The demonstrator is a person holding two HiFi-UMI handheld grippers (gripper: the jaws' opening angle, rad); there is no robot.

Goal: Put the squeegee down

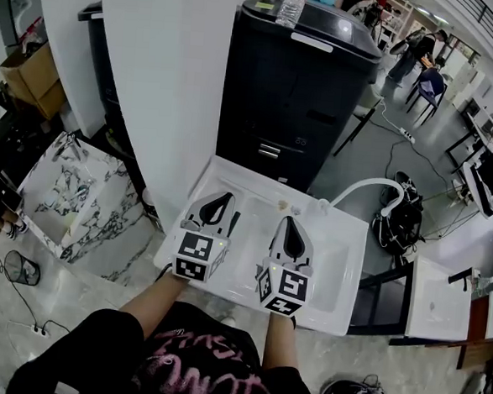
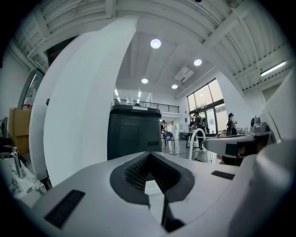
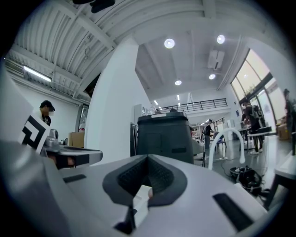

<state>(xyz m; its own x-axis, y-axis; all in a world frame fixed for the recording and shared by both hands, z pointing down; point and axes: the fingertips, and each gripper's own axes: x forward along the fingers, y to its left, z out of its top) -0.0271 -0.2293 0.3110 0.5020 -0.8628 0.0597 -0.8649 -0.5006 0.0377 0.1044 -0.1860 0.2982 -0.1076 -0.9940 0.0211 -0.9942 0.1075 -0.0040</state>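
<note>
The left gripper and the right gripper hover side by side over the white sink, each with its jaws pressed together on nothing. A thin dark strip, possibly the squeegee, lies just right of the left gripper.

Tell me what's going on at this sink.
A person stands at a white sink with a claw in each hand. The left claw and the right claw are held side by side over the basin, both with jaws together and nothing between them. No squeegee shows in any view. A white tap curves up at the sink's far right corner.
</note>
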